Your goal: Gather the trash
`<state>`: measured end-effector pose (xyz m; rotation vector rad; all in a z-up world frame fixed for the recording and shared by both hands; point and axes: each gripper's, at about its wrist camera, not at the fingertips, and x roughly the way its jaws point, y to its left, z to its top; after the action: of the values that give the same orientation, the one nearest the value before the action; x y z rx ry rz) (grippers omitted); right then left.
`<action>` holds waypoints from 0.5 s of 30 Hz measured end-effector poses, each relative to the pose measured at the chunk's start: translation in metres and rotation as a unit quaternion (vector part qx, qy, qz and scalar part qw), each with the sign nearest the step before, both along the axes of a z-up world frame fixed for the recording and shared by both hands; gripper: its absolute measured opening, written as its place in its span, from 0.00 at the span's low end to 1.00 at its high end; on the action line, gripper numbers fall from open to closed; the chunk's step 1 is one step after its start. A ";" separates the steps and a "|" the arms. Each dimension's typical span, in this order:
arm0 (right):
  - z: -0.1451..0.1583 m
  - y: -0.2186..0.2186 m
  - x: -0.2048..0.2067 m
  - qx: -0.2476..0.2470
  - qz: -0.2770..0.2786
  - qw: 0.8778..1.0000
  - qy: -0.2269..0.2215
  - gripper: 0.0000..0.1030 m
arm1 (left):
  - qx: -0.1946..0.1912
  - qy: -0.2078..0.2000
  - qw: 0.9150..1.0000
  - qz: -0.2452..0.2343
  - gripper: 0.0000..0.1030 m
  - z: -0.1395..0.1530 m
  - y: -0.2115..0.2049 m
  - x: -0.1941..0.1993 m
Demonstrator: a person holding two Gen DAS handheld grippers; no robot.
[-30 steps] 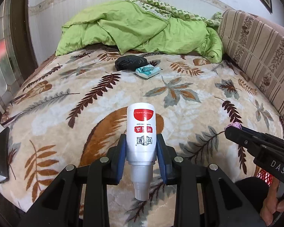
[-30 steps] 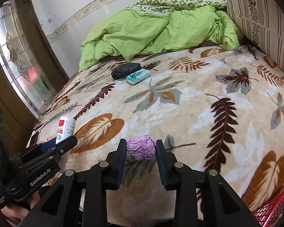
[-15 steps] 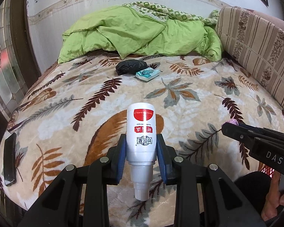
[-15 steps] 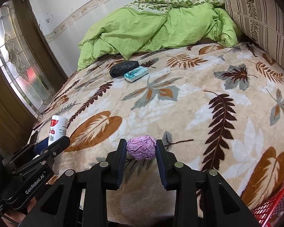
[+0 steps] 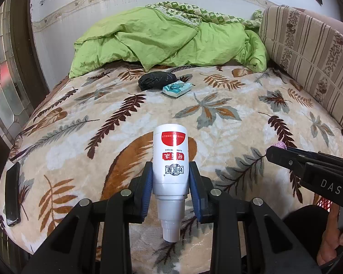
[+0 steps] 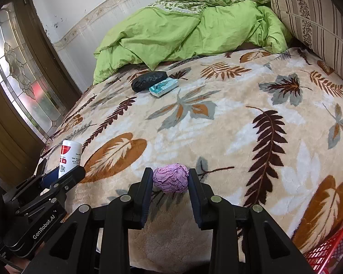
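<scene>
My left cam sits right behind my left jaws, looking forward and slightly down across the bed [image 5: 80, 141] toward the green duvet [image 5: 162, 38] far ahead. Right cam does the same from further right, angled a bit leftward. Both sit close over the near edge and share the blanket, duvet and striped cushion [image 6: 313, 16]; each catches the other gripper at its side.
</scene>
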<state>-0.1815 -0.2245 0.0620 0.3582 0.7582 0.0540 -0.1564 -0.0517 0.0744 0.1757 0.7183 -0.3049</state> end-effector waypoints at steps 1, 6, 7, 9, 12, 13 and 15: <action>0.000 0.000 0.000 0.000 0.000 1.000 0.000 0.32 | 0.000 0.000 1.000 0.000 0.28 0.000 0.000 0.000; 0.000 0.000 0.000 0.000 0.000 1.000 0.000 0.32 | 0.001 0.001 1.000 -0.001 0.28 0.000 0.000 0.000; 0.000 0.000 0.000 0.000 0.000 1.000 0.000 0.32 | 0.001 0.001 1.000 -0.002 0.28 -0.001 0.000 -0.001; 0.000 0.000 0.000 0.000 0.000 1.000 0.001 0.32 | 0.002 0.001 1.000 -0.003 0.28 -0.002 0.000 -0.001; 0.000 -0.001 0.000 -0.001 0.000 1.000 0.001 0.32 | 0.002 0.002 1.000 -0.004 0.28 -0.004 0.000 -0.001; 0.000 0.000 0.000 -0.001 0.000 1.000 0.001 0.32 | 0.003 0.002 1.000 -0.005 0.28 -0.004 0.000 -0.001; 0.000 -0.001 0.000 -0.001 0.000 1.000 0.001 0.32 | 0.003 0.003 1.000 -0.005 0.28 -0.005 -0.001 -0.001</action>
<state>-0.1811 -0.2250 0.0623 0.3565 0.7605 0.0540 -0.1572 -0.0525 0.0698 0.1839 0.7245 -0.3140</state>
